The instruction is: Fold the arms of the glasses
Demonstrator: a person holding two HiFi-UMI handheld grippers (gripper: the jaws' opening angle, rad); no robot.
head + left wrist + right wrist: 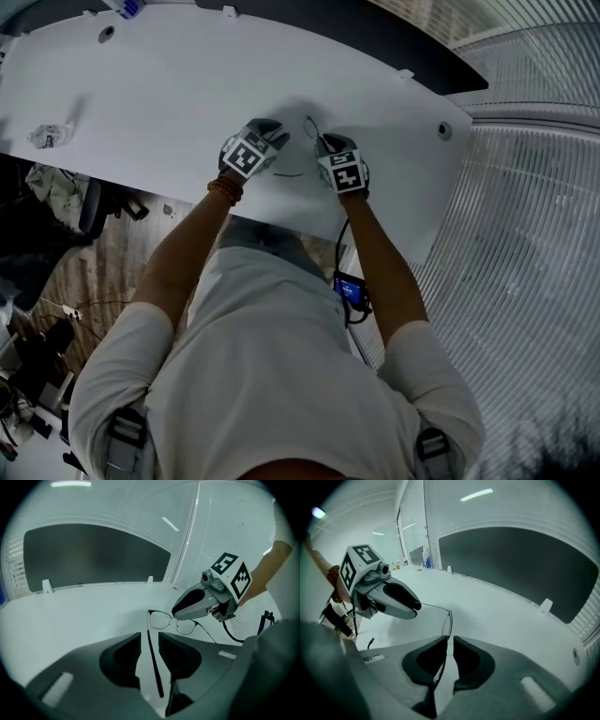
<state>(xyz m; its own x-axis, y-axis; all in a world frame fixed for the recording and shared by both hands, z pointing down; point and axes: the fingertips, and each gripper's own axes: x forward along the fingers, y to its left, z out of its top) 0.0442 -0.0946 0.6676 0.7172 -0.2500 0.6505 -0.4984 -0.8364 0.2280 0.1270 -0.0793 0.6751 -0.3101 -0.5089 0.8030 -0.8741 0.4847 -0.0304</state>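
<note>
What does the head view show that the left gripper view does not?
Only the head view shows the marker cube on the left gripper, a crumpled item at the left end of the table, and the floor. Only the left gripper view shows that gripper's jaws apart with one glasses arm between them, and a ceiling light. Both show the table, the glasses and the right gripper.

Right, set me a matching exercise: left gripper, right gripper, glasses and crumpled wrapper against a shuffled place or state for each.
1. left gripper
2. right gripper
3. glasses
4. crumpled wrapper

A. near the left edge of the table in the head view
B. jaws well apart, one arm of the glasses lying between them
C. jaws only narrowly apart, an arm in the gap
D. arms unfolded, between the two grippers

Pairs: 1-B, 2-C, 3-D, 4-A
</note>
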